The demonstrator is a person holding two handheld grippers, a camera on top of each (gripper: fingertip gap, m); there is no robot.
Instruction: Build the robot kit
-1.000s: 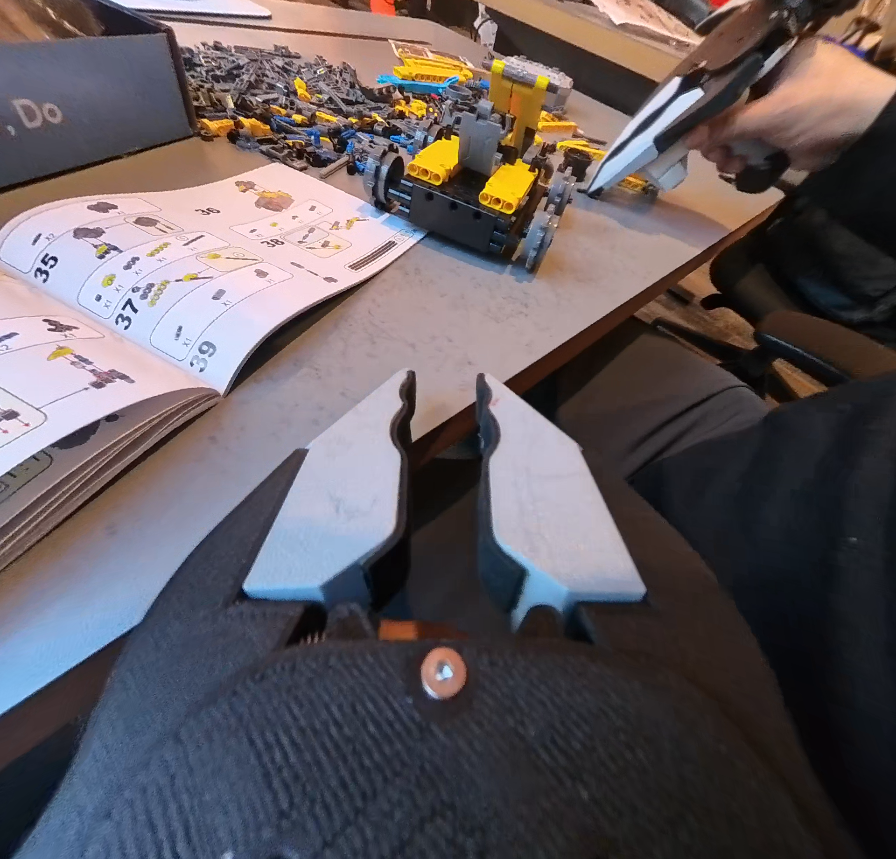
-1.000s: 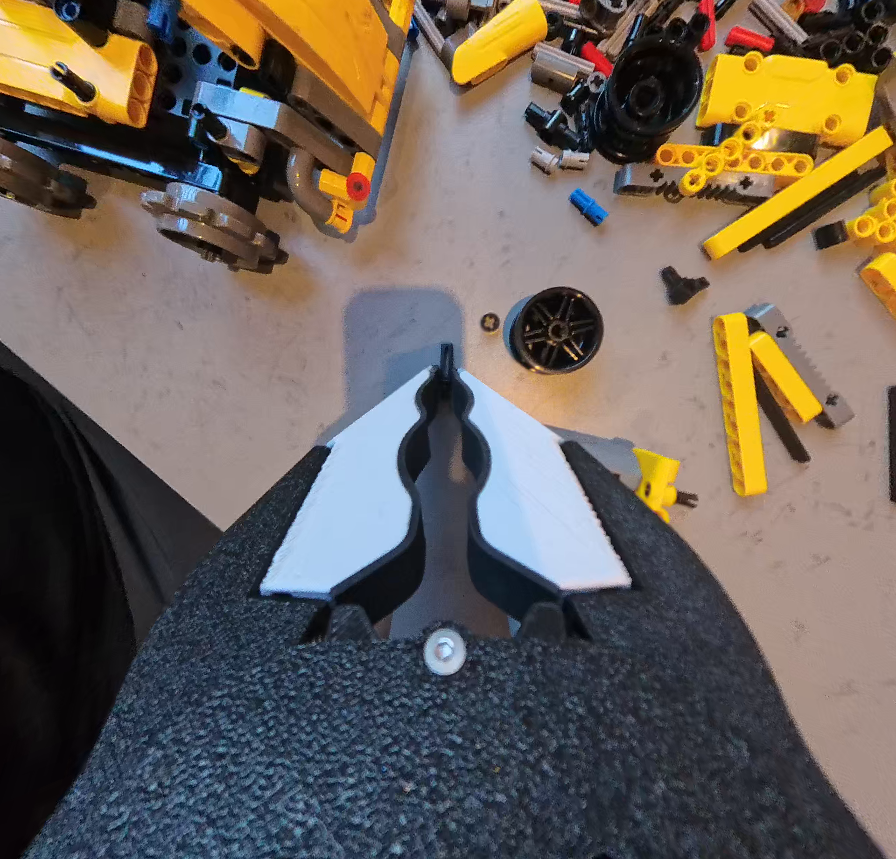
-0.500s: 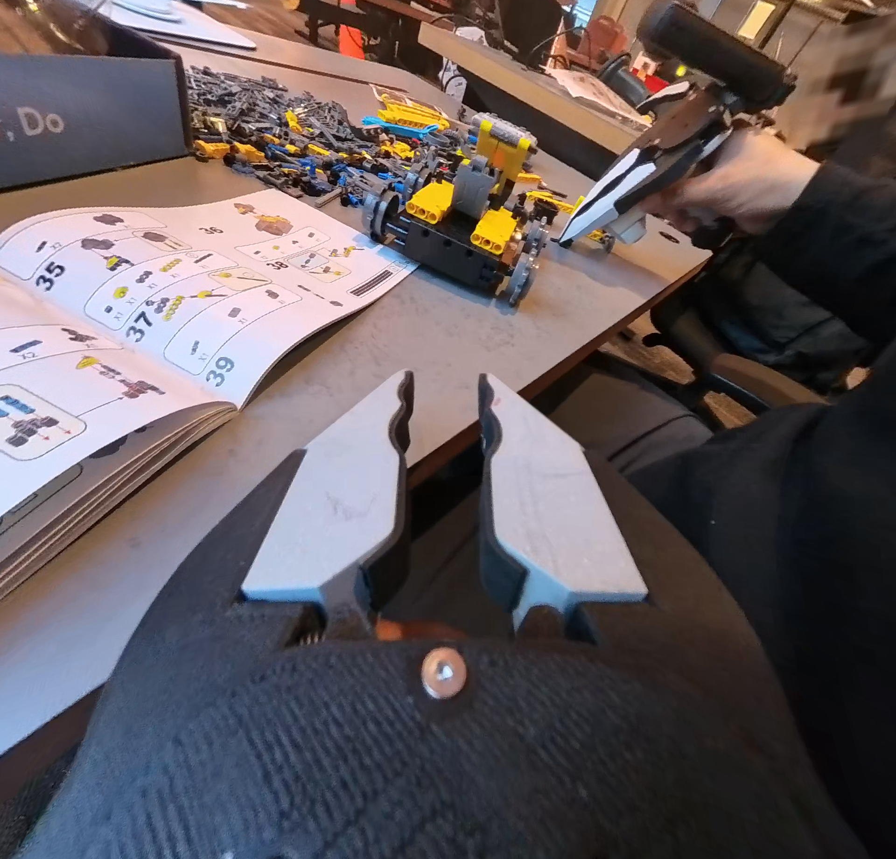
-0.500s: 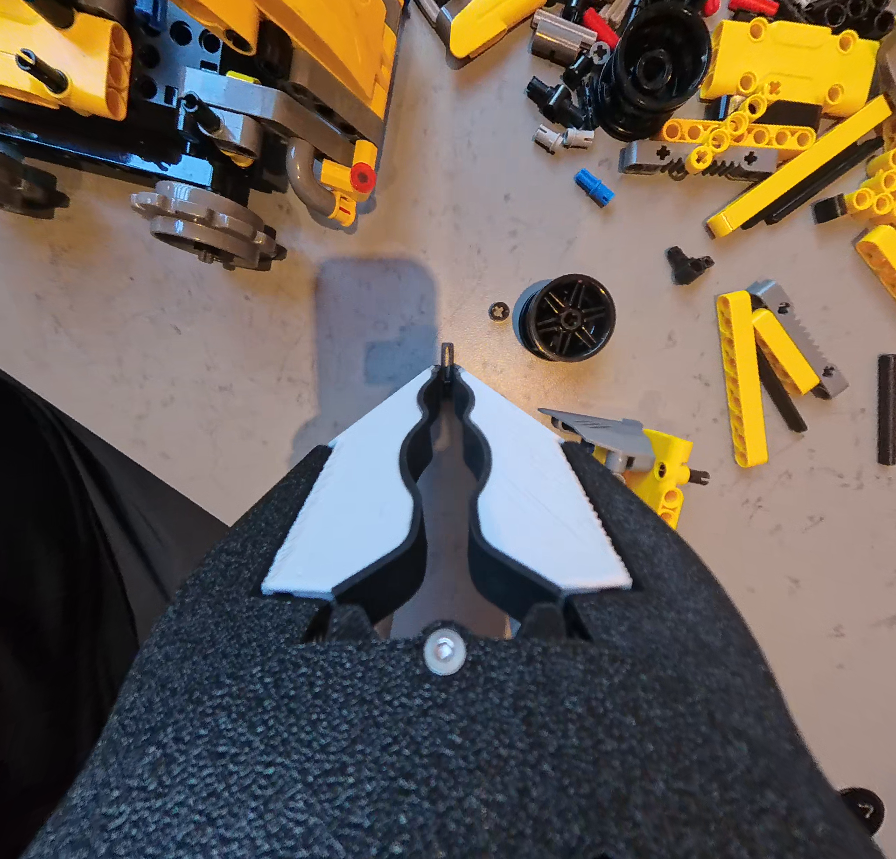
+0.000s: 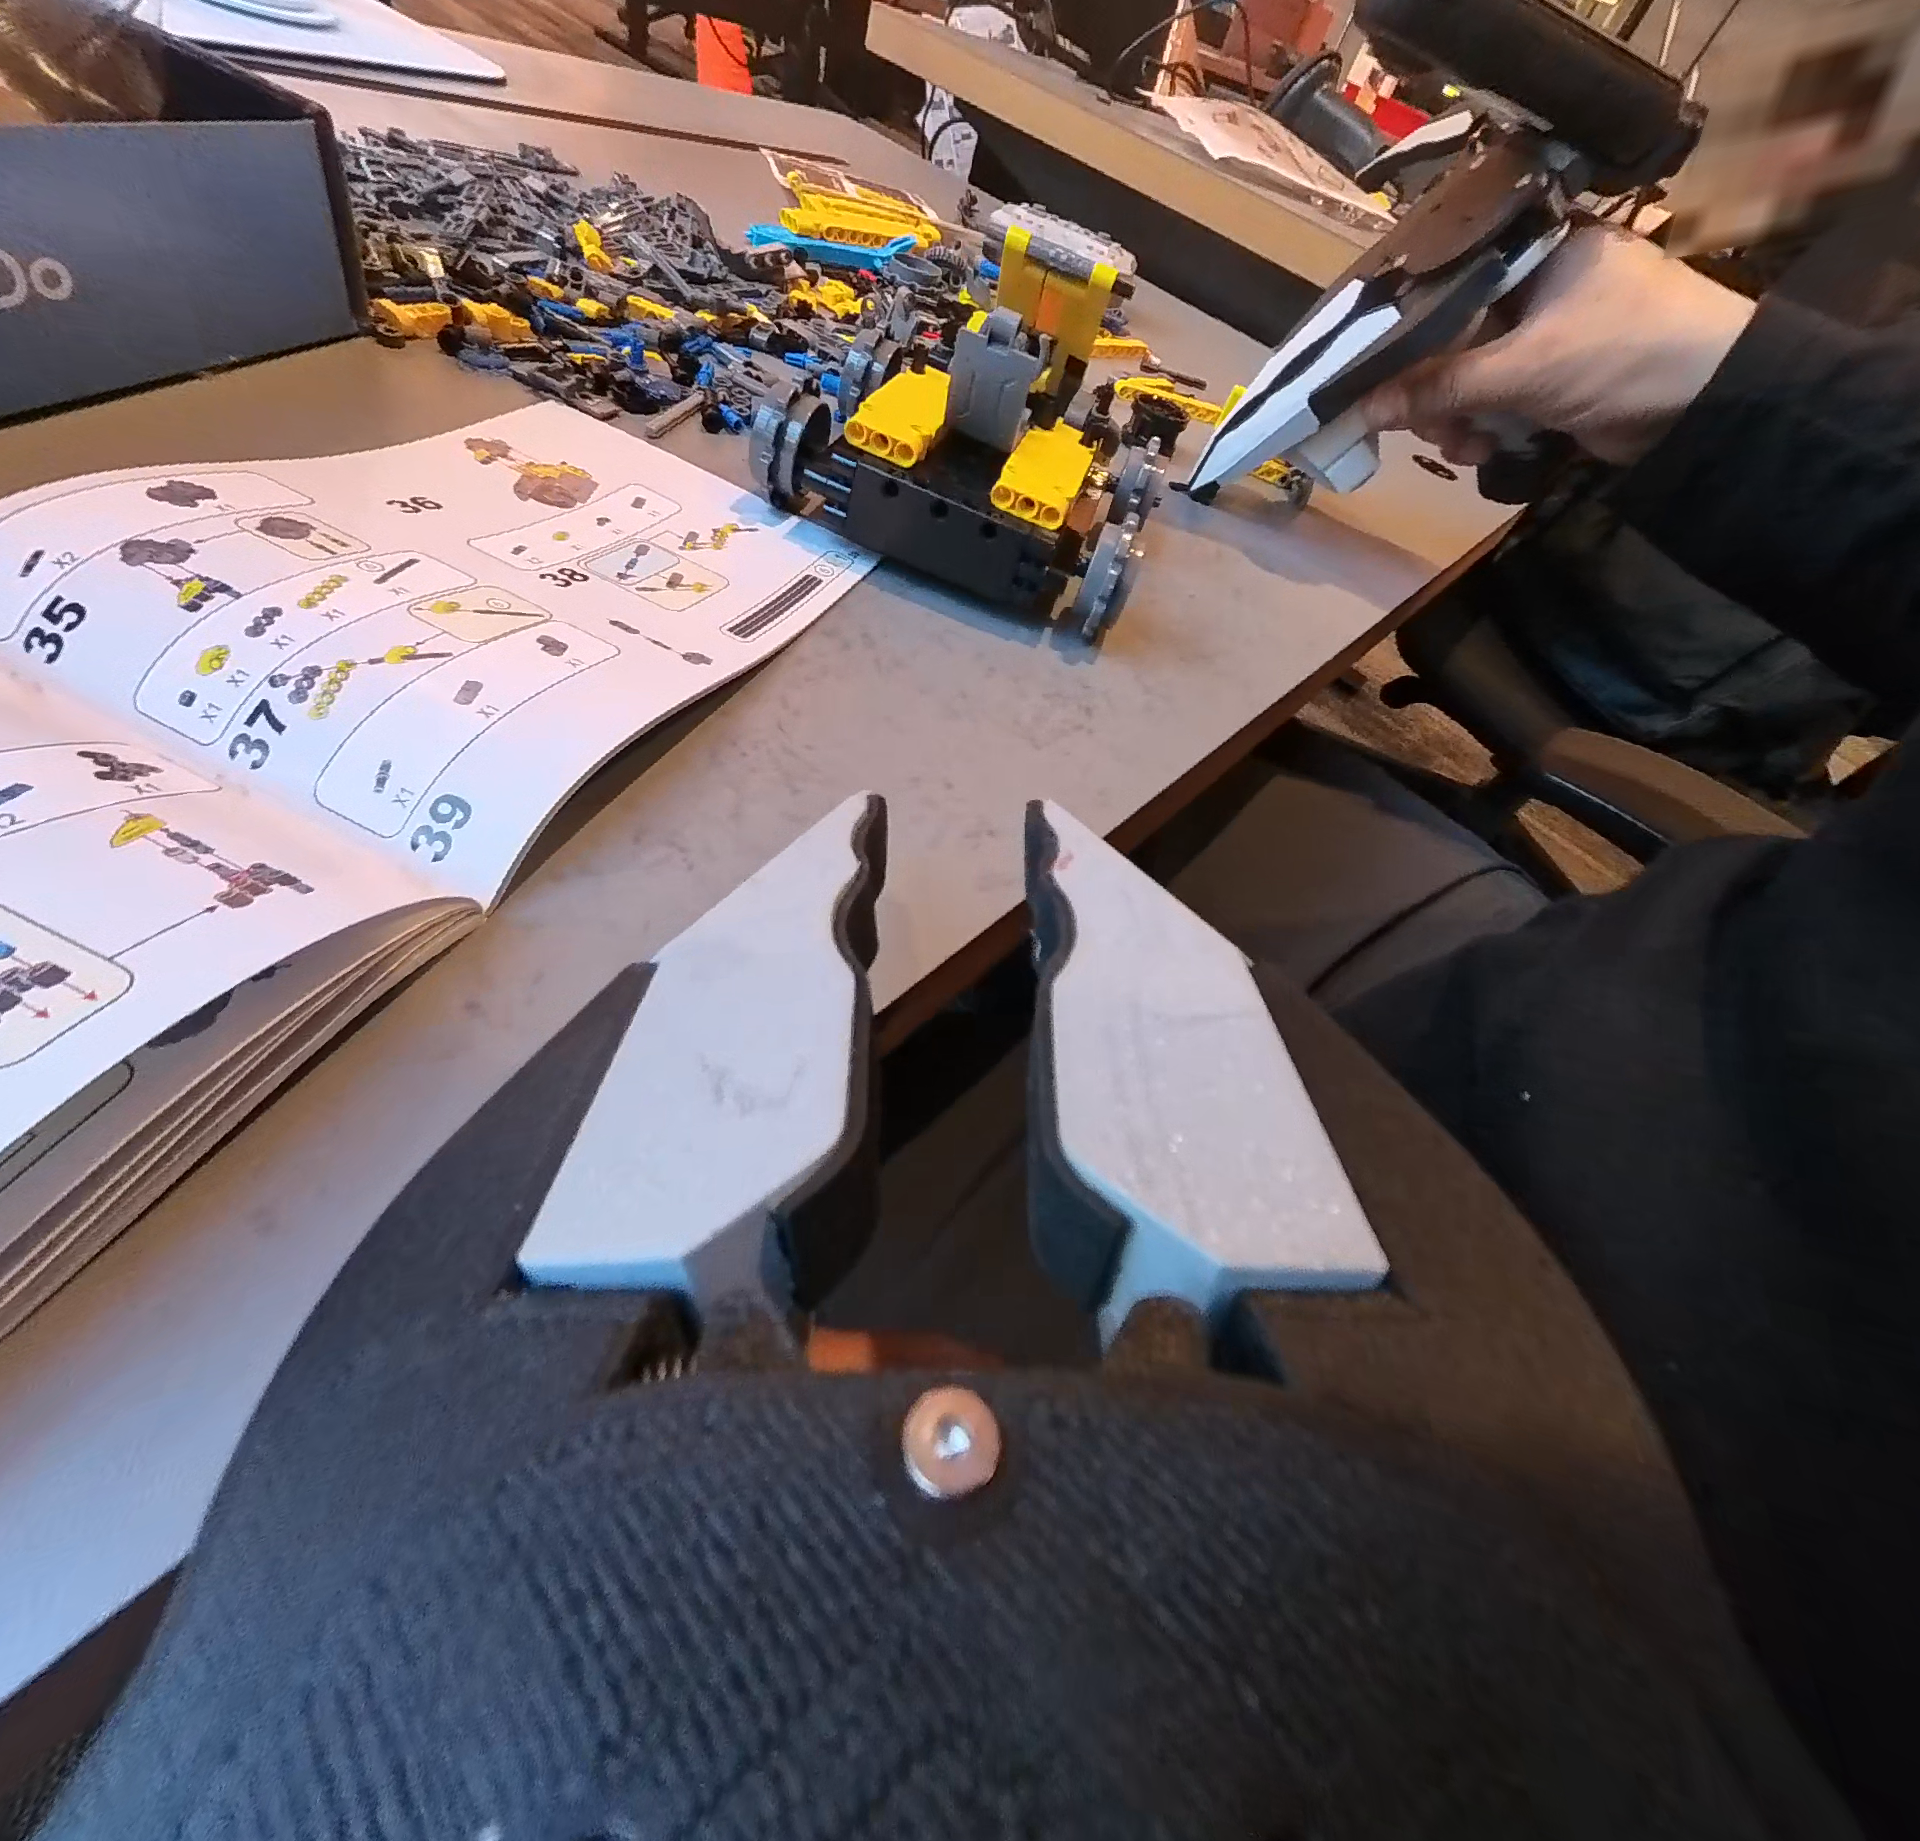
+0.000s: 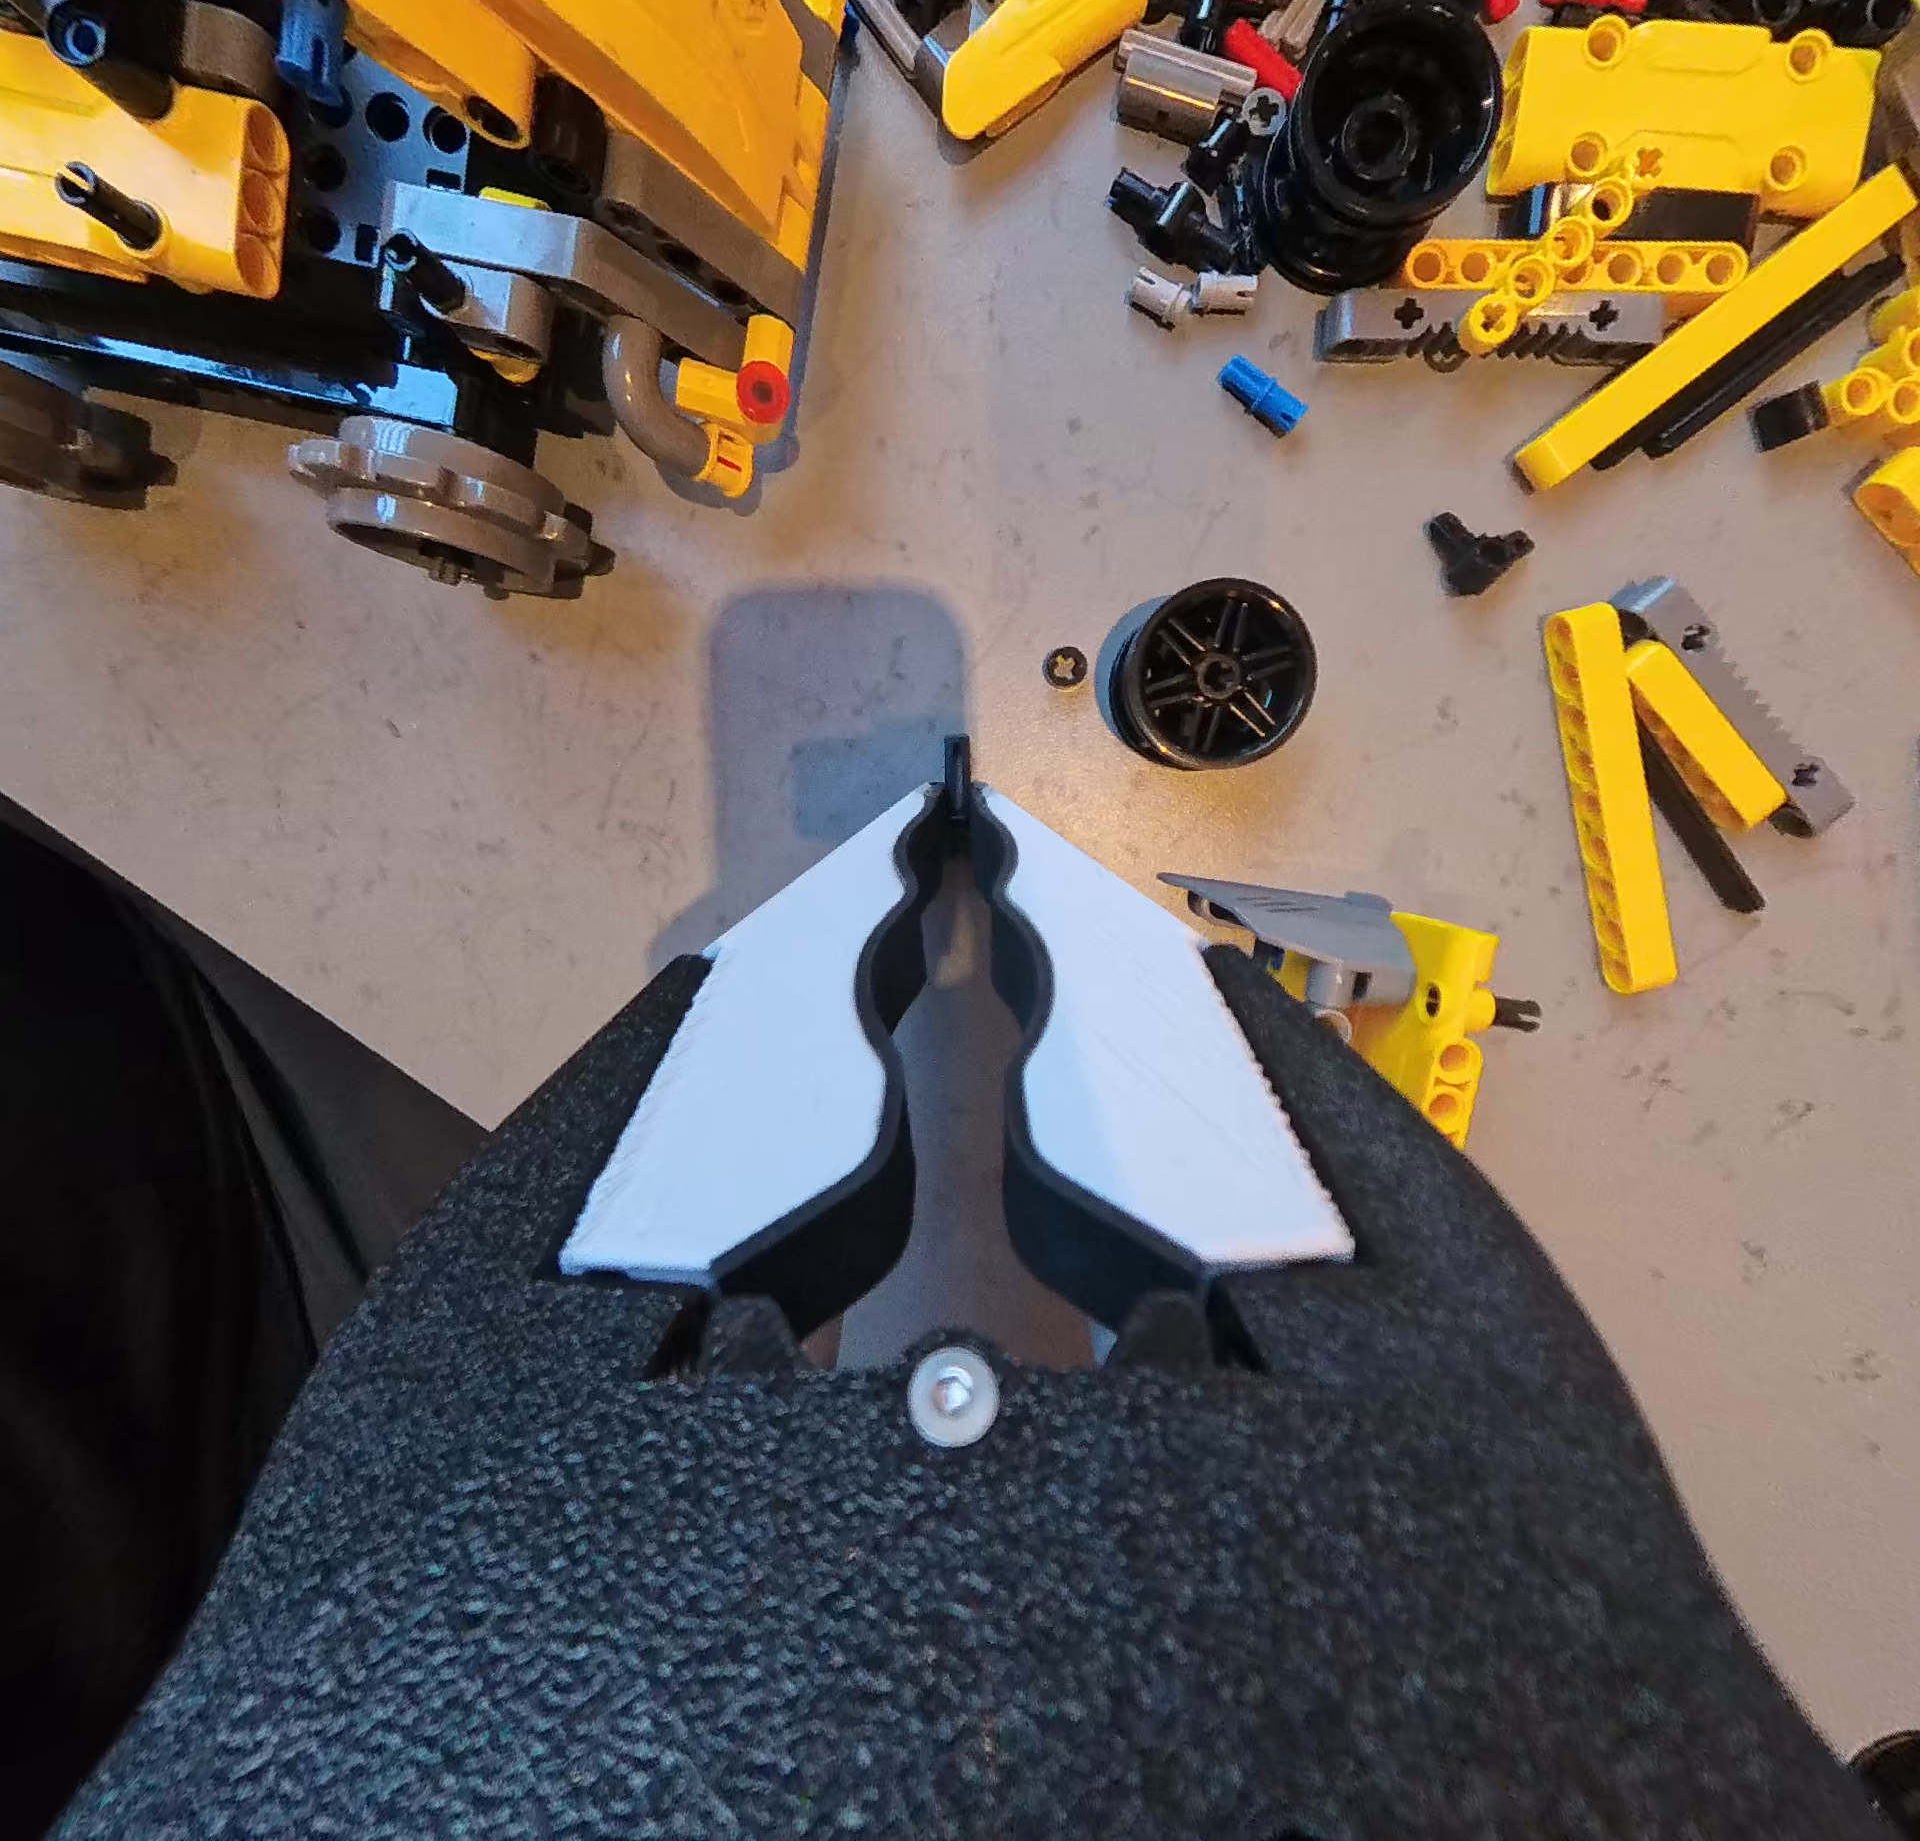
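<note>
My right gripper [image 6: 956, 799] is shut on a small black pin [image 6: 955, 765] that sticks out past its tips, just above the grey table [image 6: 883, 503]. A black wheel hub [image 6: 1210, 674] and a tiny black bush [image 6: 1065, 667] lie just right of the tips. The yellow and black brick vehicle [image 6: 436, 181] stands to the upper left. My left gripper [image 5: 954, 835] is open and empty over the table's near edge. From the left wrist view the right gripper [image 5: 1210, 477] points down beside the vehicle [image 5: 966, 461].
An open instruction booklet [image 5: 312, 669] lies left of the vehicle. Several loose bricks [image 5: 582, 274] are heaped behind it, next to a dark box [image 5: 156, 264]. Yellow beams [image 6: 1610, 794] and a yellow and grey sub-assembly [image 6: 1392, 991] lie right of my right gripper. A person's legs and a chair [image 5: 1621, 711] are beside the table. Left tips to right tips: about 30 cm. The right tips stand about 5 cm off the black wheel hub [image 6: 1210, 674]. My left gripper's tips are some 15 cm from the vehicle [image 5: 966, 461].
My left gripper has tilted up and drawn back a little, showing more of the room. My right gripper has drifted slightly over the table, still shut on the pin.
</note>
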